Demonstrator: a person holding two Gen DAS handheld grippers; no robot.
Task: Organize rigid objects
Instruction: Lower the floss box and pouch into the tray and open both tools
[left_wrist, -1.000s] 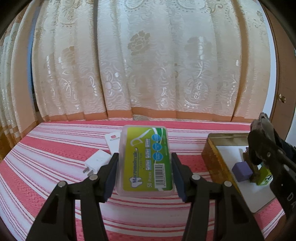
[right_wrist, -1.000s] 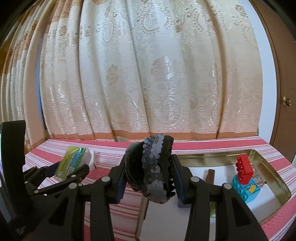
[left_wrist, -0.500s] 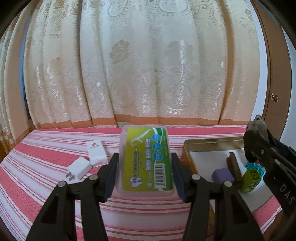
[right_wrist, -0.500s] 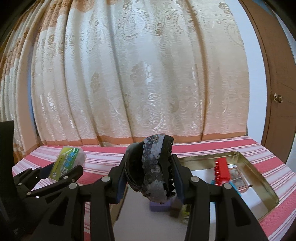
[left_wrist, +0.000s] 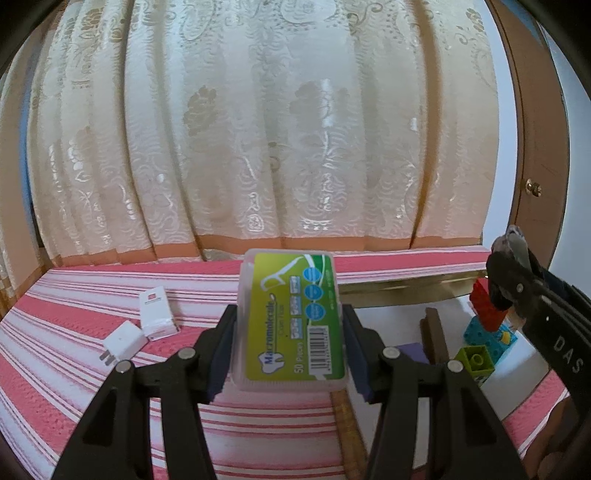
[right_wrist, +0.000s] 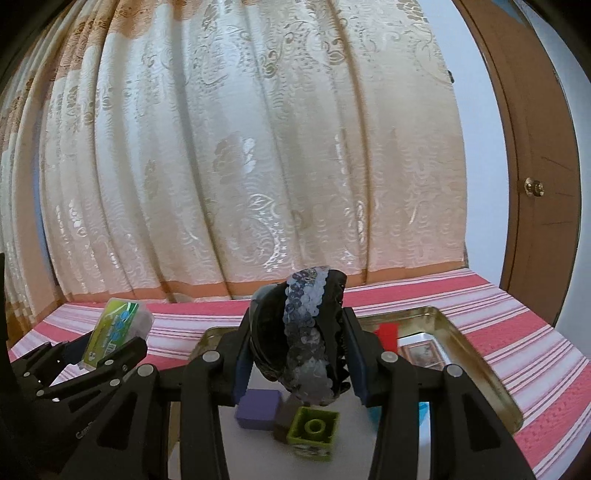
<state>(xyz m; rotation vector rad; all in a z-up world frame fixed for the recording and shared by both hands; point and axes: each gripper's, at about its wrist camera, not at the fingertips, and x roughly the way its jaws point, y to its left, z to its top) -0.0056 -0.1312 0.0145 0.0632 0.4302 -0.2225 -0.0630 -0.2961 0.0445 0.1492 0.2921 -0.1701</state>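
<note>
My left gripper (left_wrist: 290, 334) is shut on a clear floss-pick box with a green label (left_wrist: 291, 317) and holds it above the striped table, next to the left rim of a gold metal tray (left_wrist: 399, 288). The box and left gripper also show in the right wrist view (right_wrist: 118, 332). My right gripper (right_wrist: 295, 354) is shut on a black sequined hair claw clip (right_wrist: 303, 332) and hovers over the tray (right_wrist: 476, 362). In the tray lie a purple block (right_wrist: 258, 408), a green brick (right_wrist: 314, 430), a red brick (left_wrist: 485, 302) and a blue brick (left_wrist: 480, 332).
Two white charger plugs (left_wrist: 123, 341) (left_wrist: 157, 312) lie on the red-and-white striped cloth (left_wrist: 74, 332) left of the tray. A brown bar (left_wrist: 434, 338) lies in the tray. Cream curtains (left_wrist: 258, 147) hang behind the table, and a wooden door (right_wrist: 535, 184) stands at the right.
Both grippers have moved right with their loads. The right gripper now sits over the tray's blocks, and the left gripper has come up to the tray's left rim.
</note>
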